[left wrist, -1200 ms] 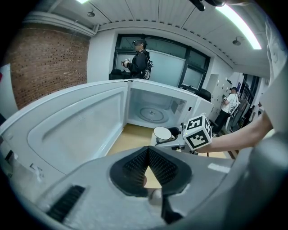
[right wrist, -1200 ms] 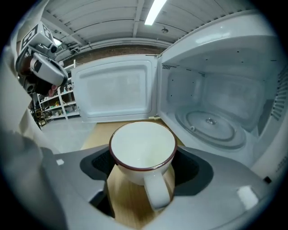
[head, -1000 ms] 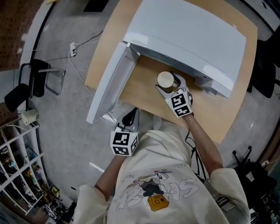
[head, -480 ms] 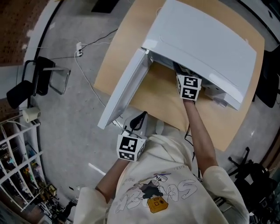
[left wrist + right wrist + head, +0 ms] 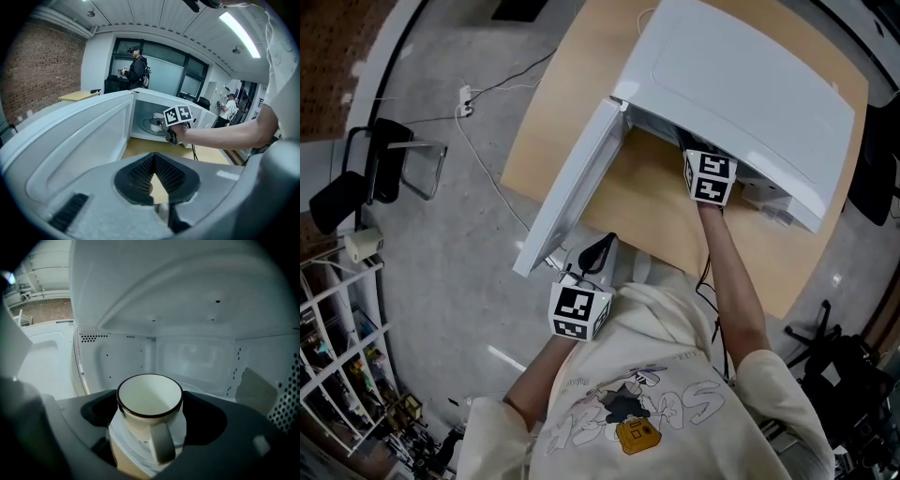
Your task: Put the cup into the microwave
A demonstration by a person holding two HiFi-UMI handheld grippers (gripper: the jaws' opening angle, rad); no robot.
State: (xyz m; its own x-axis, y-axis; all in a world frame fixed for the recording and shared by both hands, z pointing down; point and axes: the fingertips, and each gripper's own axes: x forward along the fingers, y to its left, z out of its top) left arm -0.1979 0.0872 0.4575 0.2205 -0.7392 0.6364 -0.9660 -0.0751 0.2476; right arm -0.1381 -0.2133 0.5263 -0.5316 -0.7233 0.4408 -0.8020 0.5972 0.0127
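The white microwave point(image 5: 750, 94) stands on a wooden table point(image 5: 572, 103) with its door point(image 5: 572, 187) swung open to the left. My right gripper point(image 5: 150, 427) reaches into the cavity; from the head view only its marker cube point(image 5: 710, 176) shows. A cream cup point(image 5: 149, 404) with a dark rim stands upright between its jaws, handle towards the camera. The jaws are opening and stand wide on either side of the cup. In the left gripper view the cup point(image 5: 157, 123) sits on the glass plate. My left gripper point(image 5: 598, 251) is shut and empty, near the door's lower edge.
A black chair point(image 5: 380, 169) and loose cables point(image 5: 487, 94) lie on the grey floor to the left. A wire shelf point(image 5: 337, 375) stands at the lower left. People stand point(image 5: 136, 70) in the background of the left gripper view.
My right gripper has carried the cup from in front of the microwave into its cavity. The left gripper has stayed by the door.
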